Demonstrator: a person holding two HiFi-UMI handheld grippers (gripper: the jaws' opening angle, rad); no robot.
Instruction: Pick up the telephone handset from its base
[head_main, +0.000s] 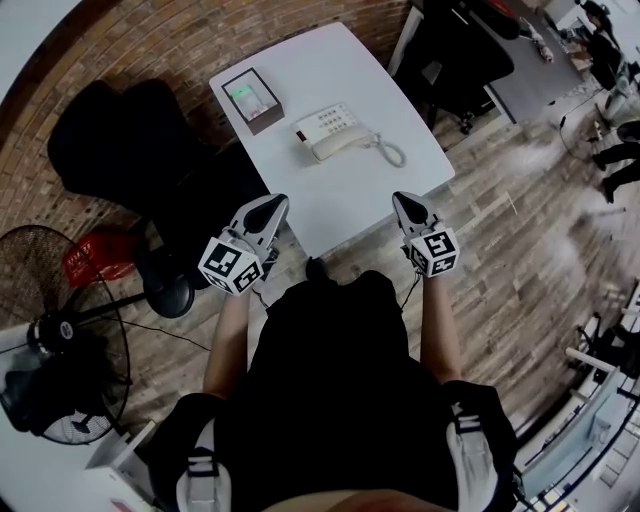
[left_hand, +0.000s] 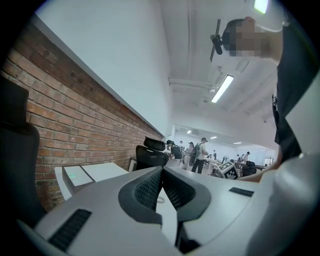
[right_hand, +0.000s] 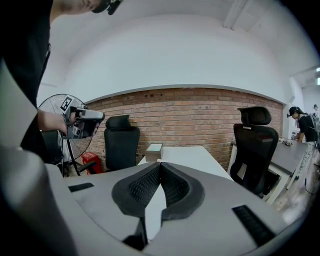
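The handset lies on its base at the far middle of the table, while the left claw and right claw hover pressed together and empty at its near edge, so one should probably spread wide before straddling the handset's middle crosswise, clear of the cord.

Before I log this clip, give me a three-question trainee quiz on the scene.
1. True or false: the handset lies on its base.
2. Which holds something? A) left gripper B) right gripper C) neither
3. Fill in: in the head view, the box stands to the base's ____.
Key: 1 true; 2 C; 3 left.
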